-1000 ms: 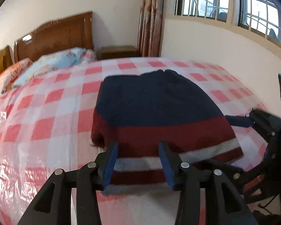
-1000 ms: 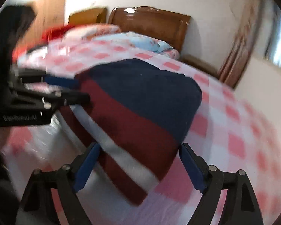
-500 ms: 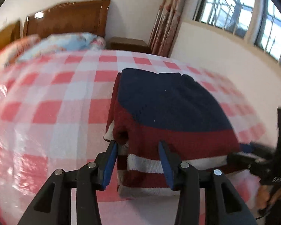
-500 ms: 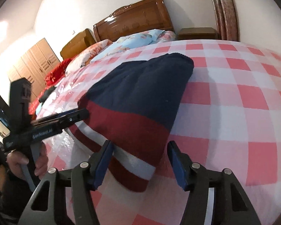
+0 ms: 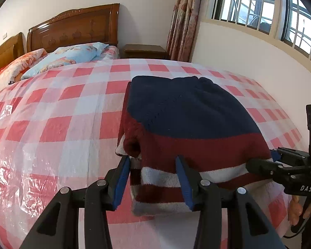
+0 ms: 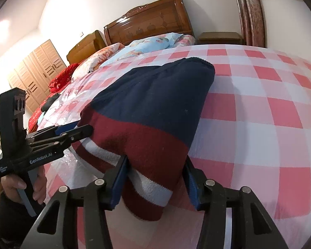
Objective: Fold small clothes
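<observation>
Now the left gripper point(image 5: 153, 178) straddles the sweater's point(image 5: 188, 120) striped hem, pads apart; the right gripper point(image 6: 157, 180) pinches the other corner. Sweater lies folded on the checked bed point(image 5: 58, 128), pillows point(image 5: 68, 56) at eleven o'clock.

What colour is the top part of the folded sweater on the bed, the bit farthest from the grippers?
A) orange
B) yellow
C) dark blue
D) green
C: the sweater is dark blue across its far half, with dark red and white stripes only at the near end, as it lies on the checked bed cover.
</observation>
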